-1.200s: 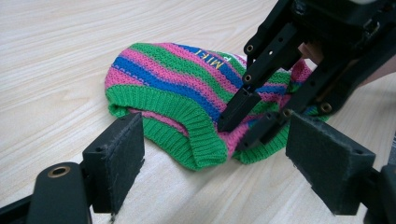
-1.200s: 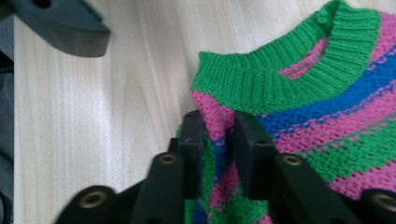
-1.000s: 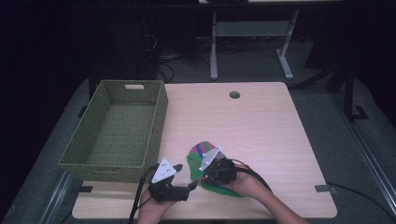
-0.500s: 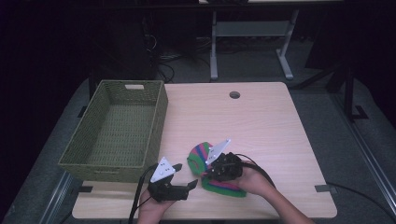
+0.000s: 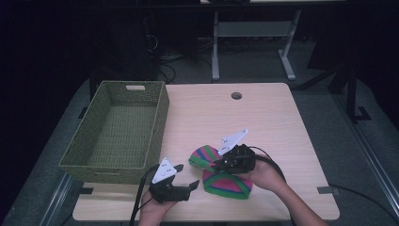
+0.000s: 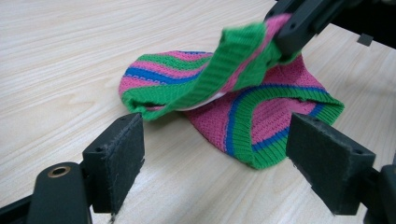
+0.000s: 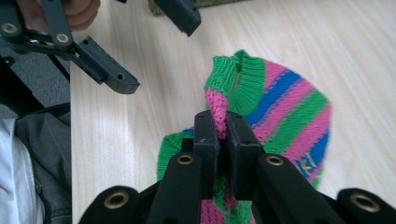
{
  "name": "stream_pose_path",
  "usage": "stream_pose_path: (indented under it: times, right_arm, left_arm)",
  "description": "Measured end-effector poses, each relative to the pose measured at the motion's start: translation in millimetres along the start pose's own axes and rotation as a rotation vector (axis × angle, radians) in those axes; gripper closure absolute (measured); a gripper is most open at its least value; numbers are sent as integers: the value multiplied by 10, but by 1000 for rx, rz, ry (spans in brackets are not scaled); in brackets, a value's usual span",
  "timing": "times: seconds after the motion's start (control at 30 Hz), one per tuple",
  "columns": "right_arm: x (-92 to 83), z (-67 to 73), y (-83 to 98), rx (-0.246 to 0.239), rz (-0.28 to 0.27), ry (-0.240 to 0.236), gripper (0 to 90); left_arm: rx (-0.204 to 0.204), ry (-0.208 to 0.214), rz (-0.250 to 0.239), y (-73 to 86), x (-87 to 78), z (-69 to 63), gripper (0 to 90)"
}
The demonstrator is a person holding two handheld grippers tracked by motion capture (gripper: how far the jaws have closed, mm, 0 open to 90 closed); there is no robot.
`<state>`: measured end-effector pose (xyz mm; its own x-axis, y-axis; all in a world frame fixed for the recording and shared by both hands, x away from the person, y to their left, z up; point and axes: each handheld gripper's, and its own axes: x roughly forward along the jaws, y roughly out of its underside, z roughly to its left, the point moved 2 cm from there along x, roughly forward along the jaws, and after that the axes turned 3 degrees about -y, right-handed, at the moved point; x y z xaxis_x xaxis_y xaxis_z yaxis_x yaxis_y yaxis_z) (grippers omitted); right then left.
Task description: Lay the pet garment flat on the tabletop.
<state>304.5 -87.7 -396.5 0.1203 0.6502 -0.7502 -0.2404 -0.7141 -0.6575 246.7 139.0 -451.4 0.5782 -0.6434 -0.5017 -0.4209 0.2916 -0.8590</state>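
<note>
- My right gripper pinches the sock's cuff, lifting it off the table.
- My left gripper gapes wide, empty, at the sock's nine o'clock.
- Basket sits at ten o'clock.

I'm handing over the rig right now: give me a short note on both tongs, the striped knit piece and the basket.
Right tongs: shut on a fold of the striped knit piece, lifting its edge off the table.
Left tongs: open, at table level facing the piece, not touching it.
Green woven basket: at the table's left side, nothing in it.
Done: one edge pinched and raised.
Left: most of the piece lies on the table near the front edge; probably grip with the left tongs too, then move it, perhaps to the basket.
</note>
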Motion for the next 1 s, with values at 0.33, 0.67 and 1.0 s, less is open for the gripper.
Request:
stream_pose_path:
  times: [0.33,0.67,1.0]
  right_arm:
    - [-271,-64,-31,1,-49,7,837]
    - [-536,-126,-92,-22,-102,-6,837]
    - [-594,-100,-170,-48,-115,-23,837]
  left_arm:
    - [-4,-1,5,-15,49,32,191]
    - [-21,-21,-6,-80,70,33,191]
    - [-32,24,5,-137,217,157,208]
